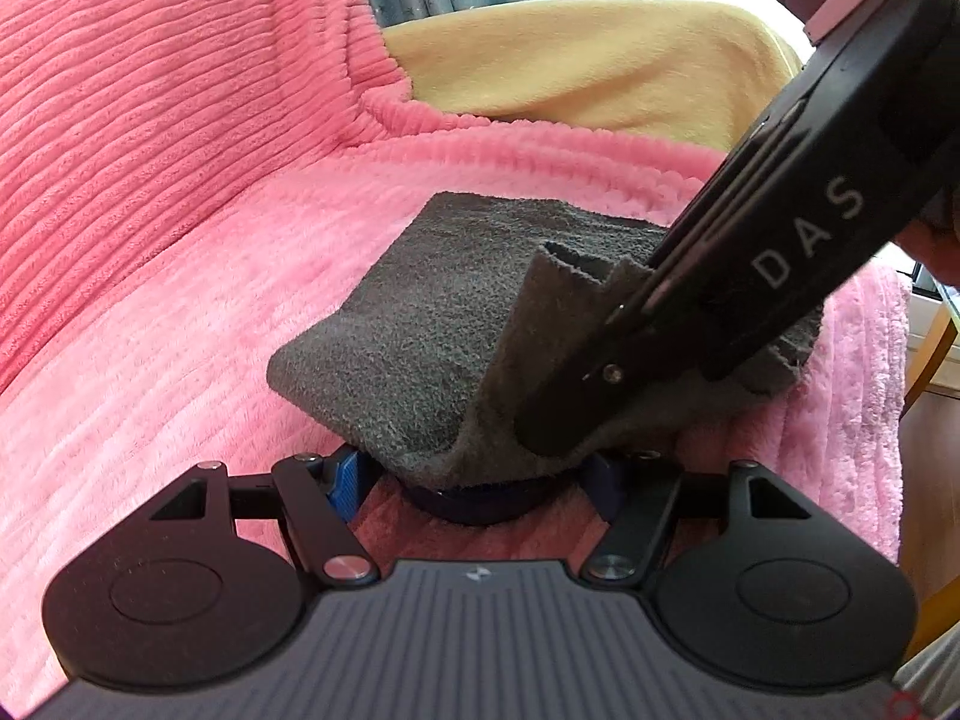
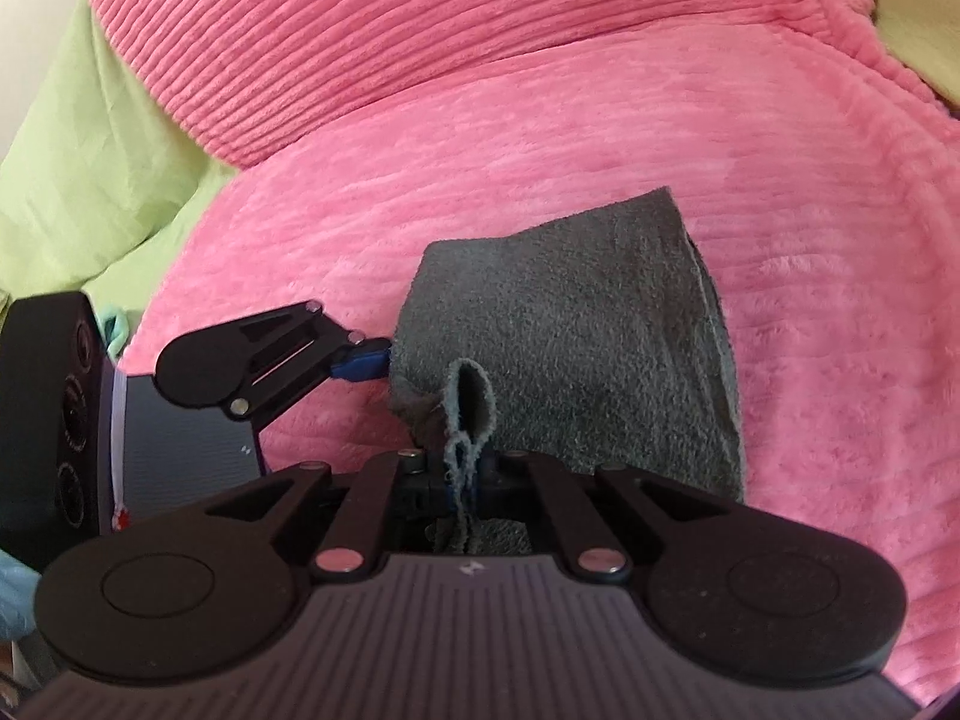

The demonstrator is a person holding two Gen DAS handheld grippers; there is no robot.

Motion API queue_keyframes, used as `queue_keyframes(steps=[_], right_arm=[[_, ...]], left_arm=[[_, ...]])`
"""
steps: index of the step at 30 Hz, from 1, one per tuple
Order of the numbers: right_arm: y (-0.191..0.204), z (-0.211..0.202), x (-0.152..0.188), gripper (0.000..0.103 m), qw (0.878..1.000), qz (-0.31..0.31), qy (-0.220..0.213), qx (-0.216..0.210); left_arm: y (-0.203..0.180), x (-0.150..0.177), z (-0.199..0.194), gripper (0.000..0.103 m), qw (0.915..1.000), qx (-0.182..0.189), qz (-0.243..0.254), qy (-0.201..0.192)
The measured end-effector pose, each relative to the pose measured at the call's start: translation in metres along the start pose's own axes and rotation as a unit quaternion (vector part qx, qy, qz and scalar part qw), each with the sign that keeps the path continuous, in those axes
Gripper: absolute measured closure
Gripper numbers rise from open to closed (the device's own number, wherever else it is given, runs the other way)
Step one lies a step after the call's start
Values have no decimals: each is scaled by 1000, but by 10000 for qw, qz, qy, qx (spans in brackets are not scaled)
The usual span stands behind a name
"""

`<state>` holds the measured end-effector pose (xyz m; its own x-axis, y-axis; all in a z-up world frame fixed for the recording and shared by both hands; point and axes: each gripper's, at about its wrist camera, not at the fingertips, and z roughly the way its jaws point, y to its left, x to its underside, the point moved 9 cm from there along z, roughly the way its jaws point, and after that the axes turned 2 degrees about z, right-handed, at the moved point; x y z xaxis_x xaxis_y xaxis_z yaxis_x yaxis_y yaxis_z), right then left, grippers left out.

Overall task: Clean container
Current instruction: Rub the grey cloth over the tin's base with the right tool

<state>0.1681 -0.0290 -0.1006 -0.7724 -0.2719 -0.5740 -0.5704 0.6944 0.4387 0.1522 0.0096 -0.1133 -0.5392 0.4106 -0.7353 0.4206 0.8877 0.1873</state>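
Note:
A grey cloth (image 1: pixel 432 324) is draped over a dark round container (image 1: pixel 480 501), of which only the near rim shows under the cloth. My left gripper (image 1: pixel 480 480) is shut on the container, its blue pads on either side. My right gripper (image 1: pixel 606 354) comes in from the upper right and is shut on a fold of the cloth. In the right wrist view the cloth (image 2: pixel 576 336) covers the container fully, the right gripper (image 2: pixel 462 468) pinches a cloth fold, and the left gripper's blue fingertip (image 2: pixel 360 363) touches the cloth's left side.
Everything sits on a pink ribbed plush blanket (image 1: pixel 180 300) over a sofa. A tan blanket (image 1: pixel 588 66) lies behind, a light green sheet (image 2: pixel 90 180) to the left. A wooden floor and chair leg (image 1: pixel 930 372) show at the right.

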Motion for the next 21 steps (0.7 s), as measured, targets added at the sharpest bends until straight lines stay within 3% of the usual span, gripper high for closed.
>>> queue_keyframes(steps=[5, 13, 17, 21], right_arm=[[-11, 4, -7, 103, 9986, 467, -228, -99], [5, 10, -14, 103, 9988, -224, 62, 429], [14, 13, -21, 103, 9942, -618, -69, 877], [5, 19, -34, 103, 9944, -479, -219, 918]], left_arm=[[4, 0, 2, 34, 9999, 44, -166, 7], [8, -5, 8, 34, 9994, 286, 198, -72], [7, -4, 8, 34, 9993, 311, 213, -69], [8, -3, 9, 34, 9993, 349, 133, -41]])
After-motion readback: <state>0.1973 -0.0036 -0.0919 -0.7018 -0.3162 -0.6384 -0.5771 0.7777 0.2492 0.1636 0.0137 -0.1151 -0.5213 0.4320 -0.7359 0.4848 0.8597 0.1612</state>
